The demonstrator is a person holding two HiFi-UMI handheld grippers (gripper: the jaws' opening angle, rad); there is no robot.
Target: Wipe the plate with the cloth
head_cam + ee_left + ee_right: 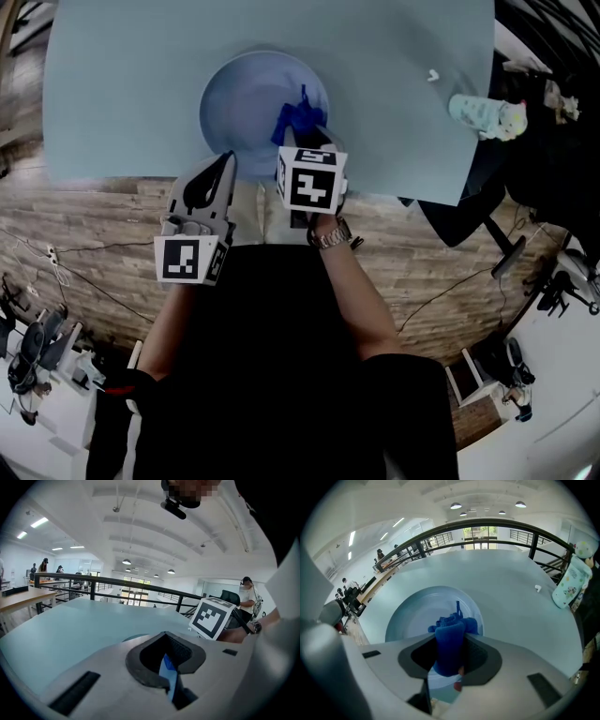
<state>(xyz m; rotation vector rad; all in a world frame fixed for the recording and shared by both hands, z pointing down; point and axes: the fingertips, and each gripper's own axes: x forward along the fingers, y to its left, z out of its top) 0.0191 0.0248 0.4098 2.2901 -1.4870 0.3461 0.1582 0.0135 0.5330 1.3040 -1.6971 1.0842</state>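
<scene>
A pale blue plate (246,98) lies on the light blue table (122,84), near its front edge. Bunched over the plate's right side is a dark blue cloth (298,120), and my right gripper (307,137) is shut on it. The right gripper view shows the cloth (450,644) pinched between the jaws of the right gripper (450,660), above the plate (415,616). My left gripper (225,161) reaches the plate's near left rim. In the left gripper view, that gripper (168,674) has its jaws closed on a thin blue edge that looks like the rim.
A patterned white pouch (483,114) stands at the table's right edge. A small white scrap (432,75) lies close to it. The table's front edge runs just under both grippers. A black railing (497,524) curves beyond the table, and a chair base (506,253) stands on the wooden floor.
</scene>
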